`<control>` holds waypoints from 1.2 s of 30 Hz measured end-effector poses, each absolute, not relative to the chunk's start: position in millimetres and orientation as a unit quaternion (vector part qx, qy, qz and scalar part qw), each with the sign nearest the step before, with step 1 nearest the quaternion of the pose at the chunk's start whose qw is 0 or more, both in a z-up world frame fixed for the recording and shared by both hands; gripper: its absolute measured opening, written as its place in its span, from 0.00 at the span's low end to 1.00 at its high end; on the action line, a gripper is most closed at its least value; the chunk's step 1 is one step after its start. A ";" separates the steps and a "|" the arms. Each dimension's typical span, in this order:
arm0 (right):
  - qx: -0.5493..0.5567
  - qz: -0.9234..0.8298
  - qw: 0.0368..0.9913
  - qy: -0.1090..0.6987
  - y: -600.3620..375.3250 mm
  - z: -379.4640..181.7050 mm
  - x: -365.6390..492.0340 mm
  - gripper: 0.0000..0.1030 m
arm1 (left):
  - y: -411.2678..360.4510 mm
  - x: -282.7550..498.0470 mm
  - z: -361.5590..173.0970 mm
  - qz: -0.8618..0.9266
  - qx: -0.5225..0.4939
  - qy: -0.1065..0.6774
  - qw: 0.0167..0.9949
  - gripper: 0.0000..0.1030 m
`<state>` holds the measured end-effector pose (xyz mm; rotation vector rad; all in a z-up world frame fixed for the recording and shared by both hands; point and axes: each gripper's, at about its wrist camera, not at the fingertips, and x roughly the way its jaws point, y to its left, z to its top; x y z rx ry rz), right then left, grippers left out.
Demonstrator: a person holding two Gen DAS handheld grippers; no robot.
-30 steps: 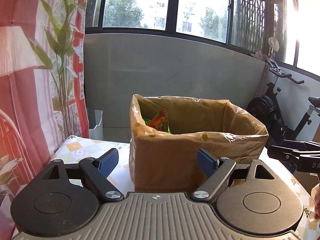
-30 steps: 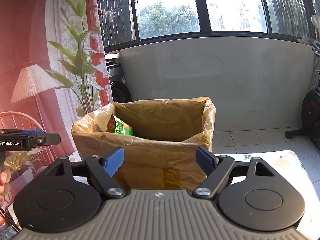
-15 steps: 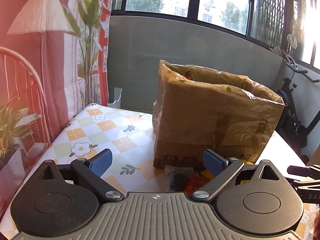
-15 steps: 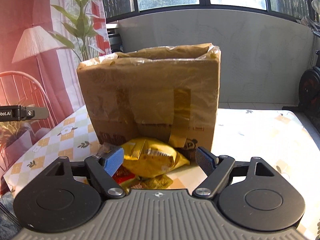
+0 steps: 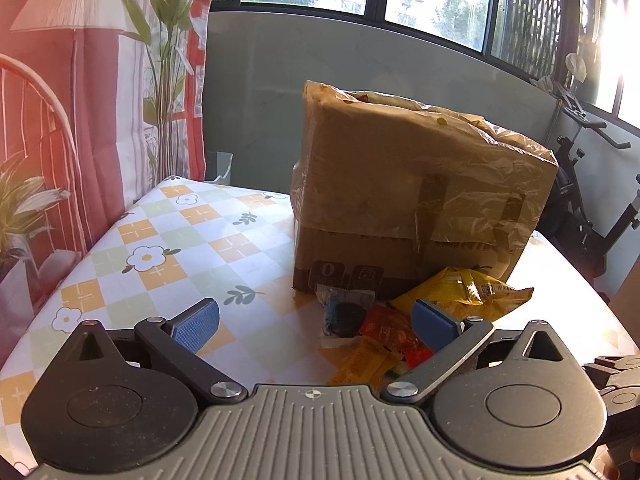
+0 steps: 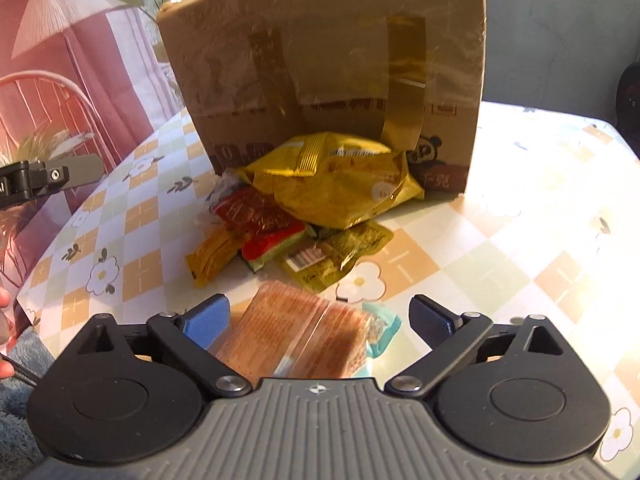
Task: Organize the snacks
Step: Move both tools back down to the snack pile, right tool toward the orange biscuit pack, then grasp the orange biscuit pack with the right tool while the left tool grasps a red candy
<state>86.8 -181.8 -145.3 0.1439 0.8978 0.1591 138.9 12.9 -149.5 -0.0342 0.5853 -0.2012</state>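
Against the taped cardboard box [image 6: 320, 64], snack packets lie heaped.
Writing on them is unreadable; left gripper [image 5: 316, 322] and right gripper [image 6: 320, 318] jaws are opening, gripping nothing.

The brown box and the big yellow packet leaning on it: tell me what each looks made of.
Brown box: looks like matte corrugated cardboard, judging by its stiff square edges, under a crinkly clear plastic film with glossy tape strips.
Yellow packet: probably thin plastic or foil film, shiny, puffed and creased, with a ribbed sealed end.
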 end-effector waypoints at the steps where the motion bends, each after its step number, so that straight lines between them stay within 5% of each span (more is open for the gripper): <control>1: 0.069 0.077 0.892 0.440 -179.8 -147.4 87.3 0.97 | 12.1 138.9 -151.3 -0.101 -0.016 0.291 0.951 1.00; 10: 0.053 0.073 0.873 0.478 -164.4 -165.6 93.3 0.99 | 8.0 138.9 -165.9 -0.104 -0.006 0.309 0.945 1.00; 18: 0.032 0.080 0.881 0.465 -172.4 -165.1 90.3 0.75 | 3.4 143.6 -172.2 -0.110 0.004 0.313 0.943 1.00; 25: 0.026 0.057 0.893 0.446 -193.4 -165.4 93.1 0.72 | -14.6 159.4 -174.5 -0.141 0.013 0.317 0.938 0.99; 28: 0.023 0.042 0.898 0.438 -201.9 -164.5 96.0 0.72 | -25.2 169.3 -181.9 -0.144 0.022 0.332 0.932 0.93; 34: 0.010 0.023 0.907 0.421 -216.1 -165.2 97.2 0.72 | -46.5 190.4 -201.7 -0.142 0.042 0.366 0.919 0.59; 36: 0.011 0.021 0.908 0.418 -220.5 -165.4 97.9 0.72 | -54.0 196.2 -205.5 -0.146 0.042 0.368 0.917 0.58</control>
